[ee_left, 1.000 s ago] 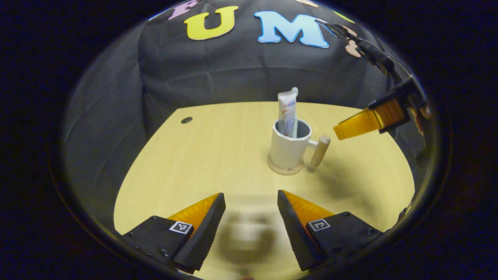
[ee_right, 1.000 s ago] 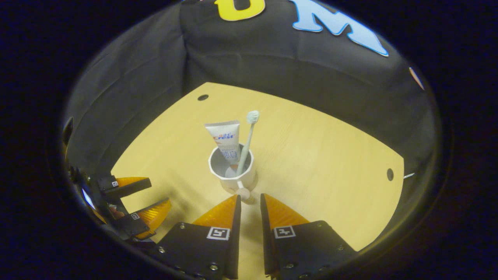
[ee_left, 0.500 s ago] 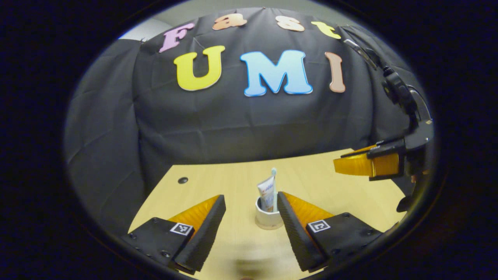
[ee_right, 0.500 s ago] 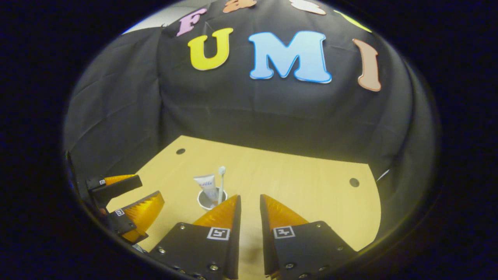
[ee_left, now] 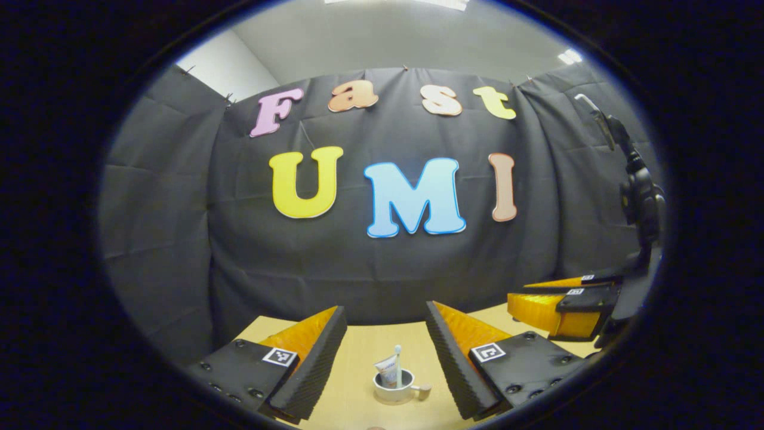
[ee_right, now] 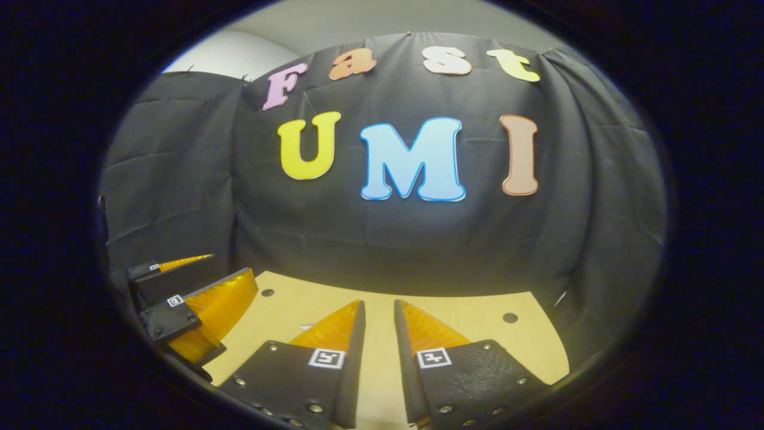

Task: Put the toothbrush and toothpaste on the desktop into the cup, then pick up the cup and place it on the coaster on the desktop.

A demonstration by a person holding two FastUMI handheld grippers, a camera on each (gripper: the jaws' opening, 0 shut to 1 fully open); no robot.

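Black cloth wall (ee_left: 370,263) takes most of your left gripper view, with pale ceiling (ee_left: 388,36) above it at 12 o'clock. Same cloth stands across your right gripper view.

Bench (ee_left: 358,352): light wood, a low strip at 6 o'clock in the left gripper view. In the right gripper view the bench (ee_right: 465,322) shows wider, with one small round hole (ee_right: 510,318) toward 4 o'clock and another (ee_right: 267,292) toward 8 o'clock.

Your left tongs (ee_left: 382,313) frame the bottom of their own view. Wide gap between the fingers, nothing in them. They also show at 8 o'clock in the right gripper view, left tongs (ee_right: 221,275), spread apart and empty there too.

Your right tongs (ee_right: 377,306) sit at 6 o'clock of their own view. Fingers nearly together, a narrow slot of bench showing between them, nothing gripped. In the left gripper view they sit at 4 o'clock, right tongs (ee_left: 516,292), seen side-on.

Cup (ee_left: 393,388): white, with a handle pointing toward 3 o'clock, upright on the bench at 6 o'clock in the left gripper view, seen through the gap of your left tongs and well apart from both fingers. A thin disc edge under it reads as the coaster (ee_left: 391,400); cannot tell for sure at this size.

Toothpaste (ee_left: 388,371) stands in the cup, leaning toward 11 o'clock. Toothbrush (ee_left: 398,361) stands beside it in the cup, upright, head uppermost.
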